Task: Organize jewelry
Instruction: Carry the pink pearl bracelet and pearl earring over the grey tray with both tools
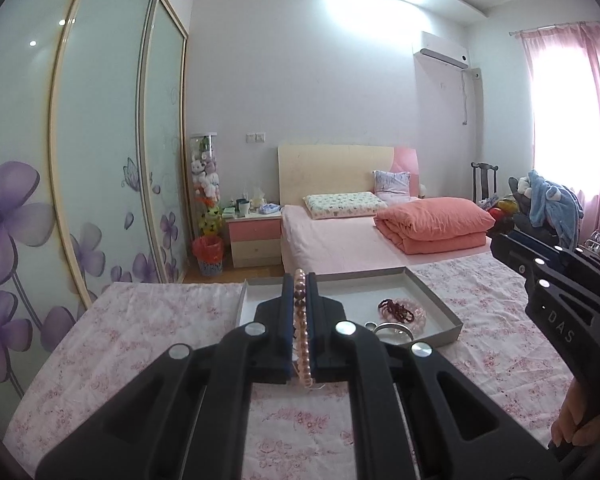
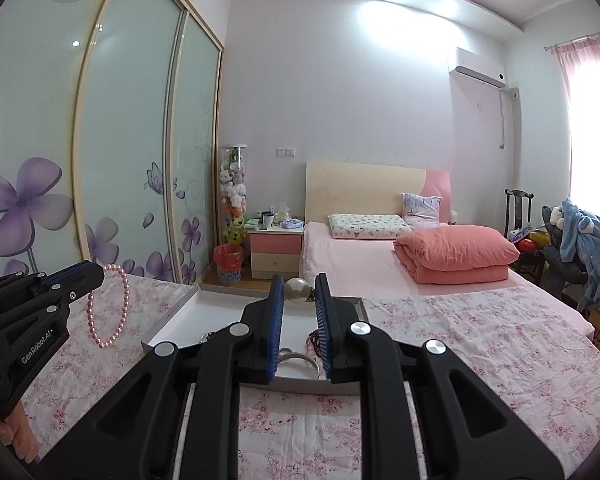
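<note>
My left gripper (image 1: 300,280) is shut on a pink pearl bracelet (image 1: 300,336), held in the air above the floral bedspread; in the right wrist view the bracelet (image 2: 108,306) hangs as a loop from the left gripper (image 2: 96,274). A shallow grey box (image 1: 436,300) lies on the bed with dark red and pale pink bead bracelets (image 1: 400,308) and a silver bangle (image 1: 392,330) inside. My right gripper (image 2: 298,286) is shut on a large pearl ball (image 2: 298,289), above the box (image 2: 172,320). The right gripper (image 1: 504,246) shows at the right edge of the left view.
The floral bedspread (image 1: 140,328) covers the near bed. Behind are a pink bed with a folded orange quilt (image 1: 432,224), a nightstand (image 1: 254,236), a red bin (image 1: 208,254), sliding wardrobe doors (image 1: 100,140) at the left and a cluttered chair (image 1: 548,204) by the window.
</note>
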Demonstrator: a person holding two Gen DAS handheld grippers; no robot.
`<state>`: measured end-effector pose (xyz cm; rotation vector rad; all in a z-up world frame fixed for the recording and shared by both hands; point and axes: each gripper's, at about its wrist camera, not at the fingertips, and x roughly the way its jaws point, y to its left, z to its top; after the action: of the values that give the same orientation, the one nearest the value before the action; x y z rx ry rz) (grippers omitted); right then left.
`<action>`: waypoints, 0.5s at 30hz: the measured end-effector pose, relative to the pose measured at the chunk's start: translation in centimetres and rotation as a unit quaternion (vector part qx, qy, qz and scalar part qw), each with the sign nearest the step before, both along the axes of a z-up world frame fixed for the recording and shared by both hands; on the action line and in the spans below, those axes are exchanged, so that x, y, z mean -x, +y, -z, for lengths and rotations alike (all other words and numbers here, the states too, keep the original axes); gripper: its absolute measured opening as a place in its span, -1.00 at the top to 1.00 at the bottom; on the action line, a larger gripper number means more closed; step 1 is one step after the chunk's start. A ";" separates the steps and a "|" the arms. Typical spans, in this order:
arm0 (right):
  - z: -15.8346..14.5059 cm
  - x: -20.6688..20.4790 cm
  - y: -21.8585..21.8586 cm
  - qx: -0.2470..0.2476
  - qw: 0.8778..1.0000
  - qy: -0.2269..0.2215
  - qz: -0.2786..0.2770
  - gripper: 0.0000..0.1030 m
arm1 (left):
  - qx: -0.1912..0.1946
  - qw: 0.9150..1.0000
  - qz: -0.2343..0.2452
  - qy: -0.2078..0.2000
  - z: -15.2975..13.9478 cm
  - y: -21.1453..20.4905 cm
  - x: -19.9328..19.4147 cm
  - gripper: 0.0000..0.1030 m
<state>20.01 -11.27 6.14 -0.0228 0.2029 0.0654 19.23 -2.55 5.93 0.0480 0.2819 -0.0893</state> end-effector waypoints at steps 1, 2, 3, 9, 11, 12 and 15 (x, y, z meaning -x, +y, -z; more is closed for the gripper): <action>0.0 0.0 -0.1 0.000 1.000 -0.001 0.001 0.67 | 0.001 1.000 0.002 0.000 -0.1 -0.1 0.0 0.87; 0.0 0.0 0.0 0.001 1.000 -0.002 0.001 0.67 | 0.002 1.000 0.004 0.001 0.0 0.0 0.0 0.87; -0.1 0.1 -0.1 0.001 1.000 -0.003 0.002 0.67 | 0.004 1.000 0.007 0.002 0.0 0.0 0.0 0.87; -0.3 0.1 -0.3 -0.002 1.000 -0.008 0.004 0.67 | 0.007 1.000 0.013 0.004 0.0 -0.3 0.1 0.87; -0.3 0.1 -0.3 -0.002 1.000 -0.009 0.007 0.67 | 0.007 1.000 0.014 0.003 0.0 -0.3 0.1 0.87; -0.3 0.1 -0.3 -0.003 1.000 -0.008 0.007 0.67 | 0.007 1.000 0.015 0.004 0.0 -0.2 0.1 0.87; -0.2 -0.1 -0.5 -0.005 1.000 -0.008 0.006 0.67 | 0.009 1.000 0.017 0.007 0.1 -0.2 -0.1 0.87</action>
<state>20.06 -11.73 6.35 -0.0126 0.1874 0.0538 19.33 -2.70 5.88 0.0340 0.2947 -0.1262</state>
